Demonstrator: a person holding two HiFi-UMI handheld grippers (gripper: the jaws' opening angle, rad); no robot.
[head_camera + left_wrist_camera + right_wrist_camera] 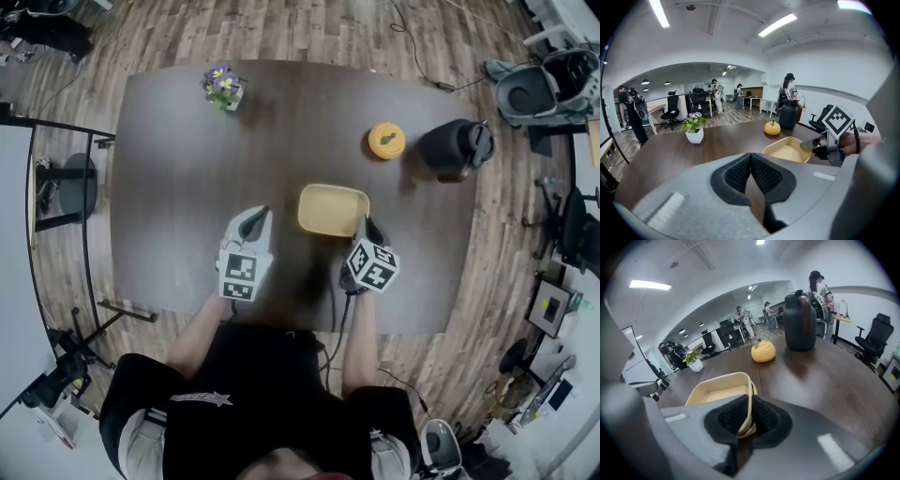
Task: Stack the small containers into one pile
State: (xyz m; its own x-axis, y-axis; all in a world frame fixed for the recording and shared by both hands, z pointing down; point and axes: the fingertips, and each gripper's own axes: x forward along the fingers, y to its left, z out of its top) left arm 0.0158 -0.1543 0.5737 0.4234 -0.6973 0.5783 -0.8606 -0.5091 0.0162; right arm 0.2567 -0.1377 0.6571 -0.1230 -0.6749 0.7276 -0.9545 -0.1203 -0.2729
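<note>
A shallow yellow container (330, 208) sits on the dark table (187, 187) in front of me. In the right gripper view the container (717, 392) appears to have a second rim nested inside it at the gripped corner. My right gripper (367, 229) is shut on its near right rim, and the black pads (766, 418) clamp the thin wall (746, 420). Left of the container, my left gripper (255, 219) hovers just apart from it. Its jaws (751, 161) are shut with nothing between them. From the left gripper view the container (787, 150) shows with the right gripper (820, 143) on its edge.
A small yellow pumpkin-shaped pot (385, 141) and a black jug (457, 147) stand at the back right of the table. A white flower pot (223, 85) is at the back left. Office chairs and people are beyond the table.
</note>
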